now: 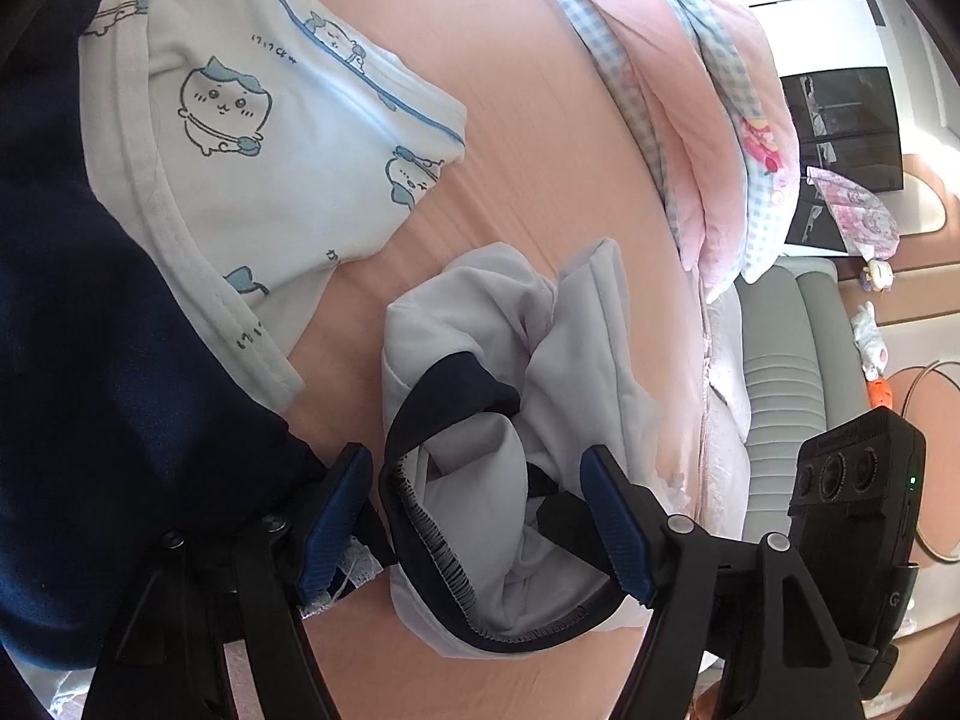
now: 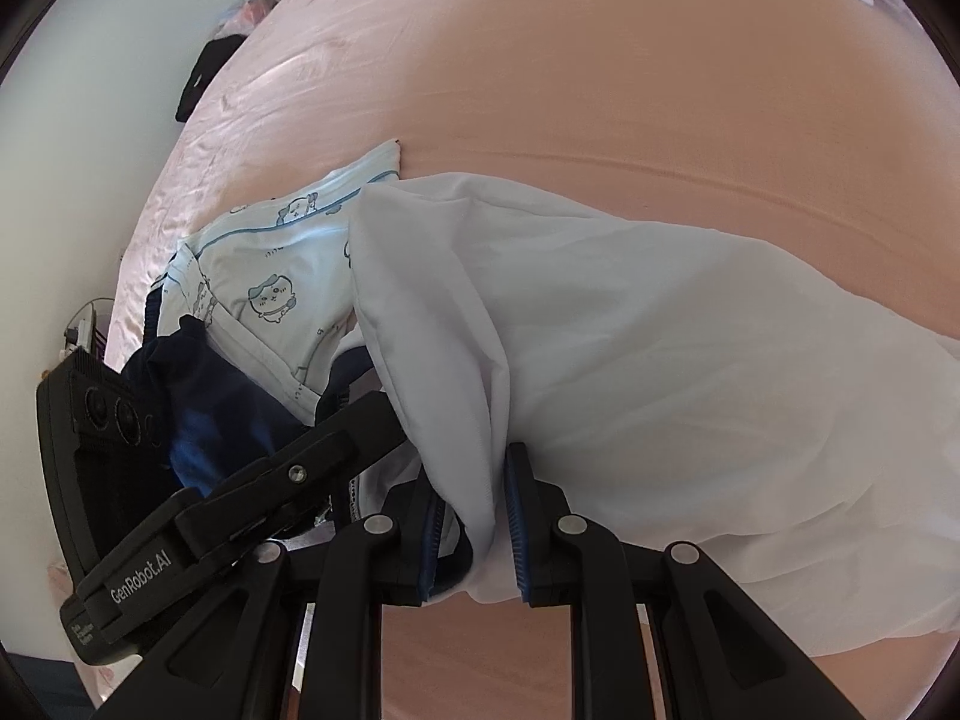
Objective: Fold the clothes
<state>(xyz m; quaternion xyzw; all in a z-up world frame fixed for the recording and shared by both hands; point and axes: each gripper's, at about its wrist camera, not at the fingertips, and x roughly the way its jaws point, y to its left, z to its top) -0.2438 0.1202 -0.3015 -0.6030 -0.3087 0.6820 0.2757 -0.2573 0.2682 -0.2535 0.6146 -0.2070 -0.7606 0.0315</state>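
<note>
A white garment with navy trim [image 1: 516, 420] lies bunched on the pink bed sheet [image 1: 540, 120]. My left gripper [image 1: 474, 516] is open, its blue-padded fingers on either side of the navy collar edge. In the right wrist view my right gripper [image 2: 477, 522] is shut on a fold of the same white garment [image 2: 630, 360], which spreads to the right over the bed [image 2: 600, 60]. The left gripper's body [image 2: 240, 498] shows at the lower left of that view.
A light blue cartoon-print garment [image 1: 270, 138] and a dark navy garment [image 1: 90, 360] lie to the left. It also shows in the right wrist view [image 2: 270, 294]. A pink and checked quilt [image 1: 708, 120] lies along the bed's far side, with a grey sofa [image 1: 792, 360] beyond.
</note>
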